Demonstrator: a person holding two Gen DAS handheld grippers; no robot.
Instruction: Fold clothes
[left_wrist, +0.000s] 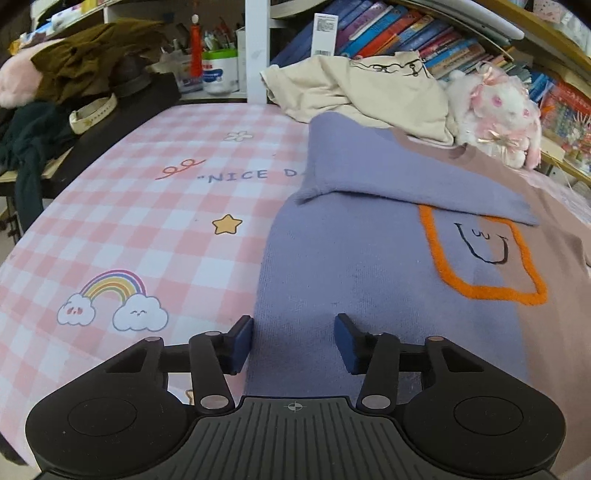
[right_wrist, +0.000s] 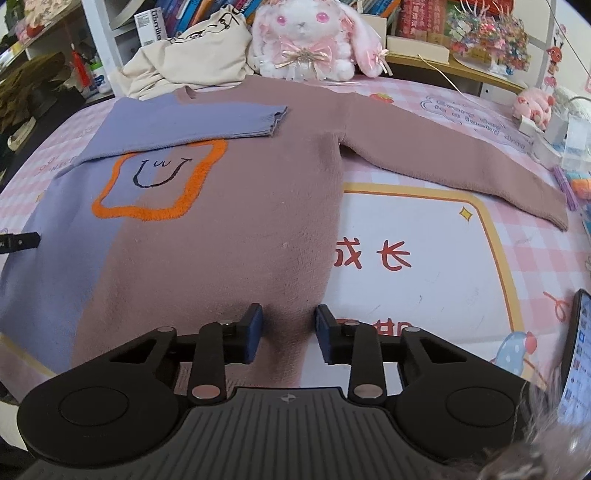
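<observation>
Right wrist view: the right claw (right_wrist: 288, 332) sits low over the sweater's (right_wrist: 236, 236) bottom hem, on the brown half, near its right edge.
Right claw state: jaws part-way apart, straddling the fabric; pads (right_wrist: 254, 332) not seen pressing it, so no grip confirmed.
Left wrist view: the left claw (left_wrist: 293, 343) stands at the hem on the purple half, near the sweater's left edge.
Left claw state: jaws apart, with cloth between them and clear gaps at both pads; nothing held.
Sweater position: laid flat, front up, on the pink checked desk (left_wrist: 155, 236); orange-framed face motif (right_wrist: 162, 177) showing.
Done: purple sleeve (right_wrist: 192, 122) folded across the chest.
Left: brown sleeve (right_wrist: 454, 162) lies stretched out over the desk, unfolded; body not yet folded.
Progress judgement: early, roughly one fold of several.
Other clothes: a cream garment (right_wrist: 192, 51) heaped behind, beside a plush rabbit (right_wrist: 306, 37), unfolded.
Step in hand, judged: both claws placed to take the hem.
</observation>
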